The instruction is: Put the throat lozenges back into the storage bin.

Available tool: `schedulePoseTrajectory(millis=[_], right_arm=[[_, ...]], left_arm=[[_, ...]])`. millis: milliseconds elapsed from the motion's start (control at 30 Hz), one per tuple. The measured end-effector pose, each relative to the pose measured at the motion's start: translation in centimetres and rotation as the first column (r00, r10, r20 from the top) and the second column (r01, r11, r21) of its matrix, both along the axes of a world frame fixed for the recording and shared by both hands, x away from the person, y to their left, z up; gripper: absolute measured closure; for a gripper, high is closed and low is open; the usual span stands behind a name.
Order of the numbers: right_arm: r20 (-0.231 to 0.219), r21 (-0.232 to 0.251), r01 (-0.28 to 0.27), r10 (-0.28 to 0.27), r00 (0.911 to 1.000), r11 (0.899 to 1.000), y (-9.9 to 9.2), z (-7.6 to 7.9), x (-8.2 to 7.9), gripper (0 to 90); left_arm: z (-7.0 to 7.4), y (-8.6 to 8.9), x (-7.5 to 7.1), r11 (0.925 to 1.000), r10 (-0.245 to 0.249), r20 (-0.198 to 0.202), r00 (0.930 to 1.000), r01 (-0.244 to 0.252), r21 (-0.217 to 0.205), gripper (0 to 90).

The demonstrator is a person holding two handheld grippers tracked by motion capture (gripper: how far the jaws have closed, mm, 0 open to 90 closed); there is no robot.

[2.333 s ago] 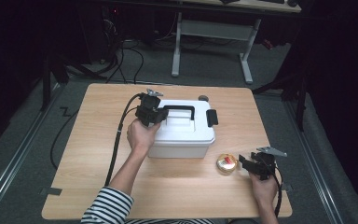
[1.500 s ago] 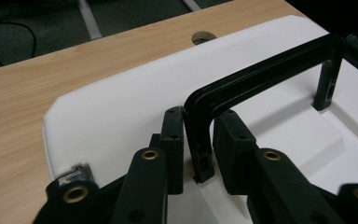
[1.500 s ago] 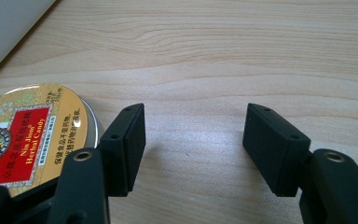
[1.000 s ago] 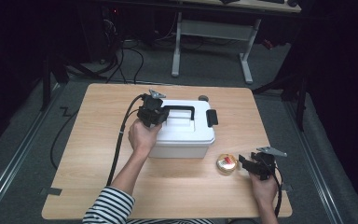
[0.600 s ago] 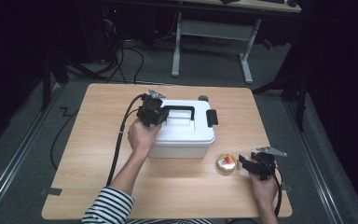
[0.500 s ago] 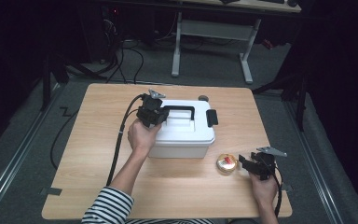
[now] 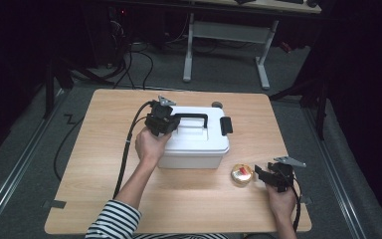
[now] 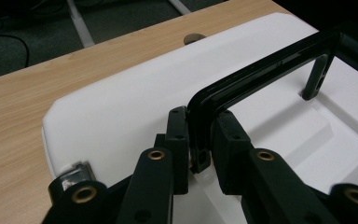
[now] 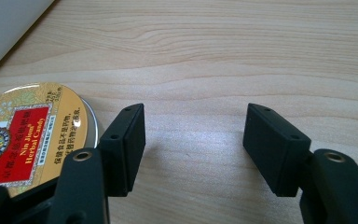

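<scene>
Two tools are in play on the counter point(image 7: 104, 149). The left tool point(image 8: 200, 154) is clenched on the near end of the black handle point(image 8: 261, 70) of the white lidded box point(image 7: 199, 144), which stands at mid-counter. Its pads grip the handle at the bend, just above its pivot, not at mid-span. The right tool point(image 9: 193, 149) stands released with nothing between its jaws, resting low over bare wood near the counter's right front corner. A round gold candy tin point(image 9: 23, 135) lies just beside its left jaw, between that tool and the box.

Risks, as judged:
- An off-centre hold on the handle may tip the box on lifting. The far end would drop and the box could swing or slip from the pads.
- A latch point(image 7: 226, 125) shows on the box's right end. Whether it is fastened cannot be told. If fastened, pulling would drag the whole box instead of opening the lid.
- A sliding box may strike the tin or the right tool.
</scene>
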State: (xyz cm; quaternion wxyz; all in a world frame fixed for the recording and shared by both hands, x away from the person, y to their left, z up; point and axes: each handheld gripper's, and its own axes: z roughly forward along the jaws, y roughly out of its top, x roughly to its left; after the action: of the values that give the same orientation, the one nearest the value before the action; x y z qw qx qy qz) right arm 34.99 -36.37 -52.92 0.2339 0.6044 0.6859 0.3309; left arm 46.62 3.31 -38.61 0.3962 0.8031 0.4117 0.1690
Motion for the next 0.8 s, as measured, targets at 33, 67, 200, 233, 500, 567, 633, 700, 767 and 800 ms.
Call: schedulePoseTrajectory(millis=[33, 67, 200, 233, 500, 567, 633, 700, 767, 800], right_arm=[[0.000, 0.000, 0.000, 0.000, 1.0000, 1.000, 0.00, 0.00, 0.00, 39.2], [0.000, 0.001, 0.000, 0.000, 1.0000, 1.000, -0.01, 0.00, 0.00, 39.2], [0.002, -0.001, 0.000, 0.000, 1.0000, 1.000, 0.00, -0.01, 0.01, 39.2], [0.000, 0.000, 0.000, 0.000, 1.0000, 1.000, 0.00, 0.00, 0.00, 39.2], [0.001, 0.000, -0.001, 0.001, 1.0000, 1.000, -0.02, 0.00, 0.00, 39.2], [0.000, 0.001, 0.000, 0.000, 1.0000, 1.000, -0.02, 0.00, 0.00, 39.2], [0.001, 0.003, 0.000, 0.000, 1.0000, 1.000, -0.03, -0.01, 0.00, 39.2], [0.002, 0.002, 0.000, 0.000, 1.0000, 1.000, -0.04, -0.01, 0.01, 39.2], [0.002, 0.003, 0.000, 0.000, 1.0000, 1.000, -0.03, -0.01, 0.00, 39.2], [0.001, 0.003, 0.000, 0.000, 1.0000, 1.000, -0.03, -0.01, 0.00, 39.2]], left_arm=[[-0.01, 0.01, 0.01, 1.0000, -0.001, 0.000, 1.0000, 0.001, -0.001, 77.9], [-0.01, 0.01, 0.01, 1.0000, -0.001, 0.000, 1.0000, 0.001, -0.001, 77.9], [0.01, 0.07, -0.01, 1.0000, -0.008, 0.002, 1.0000, 0.008, -0.001, 77.9], [0.01, 0.10, 0.00, 0.9999, -0.011, 0.001, 0.9999, 0.011, -0.002, 78.0], [0.06, 0.16, -0.01, 0.9999, -0.015, 0.001, 0.9999, 0.015, -0.008, 78.0], [0.08, 0.17, -0.04, 0.9998, -0.017, 0.003, 0.9999, 0.017, -0.007, 78.0], [0.10, 0.17, -0.06, 0.9998, -0.018, 0.005, 0.9998, 0.018, -0.007, 78.1], [0.14, 0.18, -0.09, 0.9998, -0.021, 0.008, 0.9997, 0.021, -0.006, 78.1], [0.17, 0.19, -0.14, 0.9997, -0.023, 0.011, 0.9997, 0.023, -0.008, 78.2], [0.20, 0.20, -0.17, 0.9996, -0.026, 0.013, 0.9996, 0.026, -0.008, 78.2]])
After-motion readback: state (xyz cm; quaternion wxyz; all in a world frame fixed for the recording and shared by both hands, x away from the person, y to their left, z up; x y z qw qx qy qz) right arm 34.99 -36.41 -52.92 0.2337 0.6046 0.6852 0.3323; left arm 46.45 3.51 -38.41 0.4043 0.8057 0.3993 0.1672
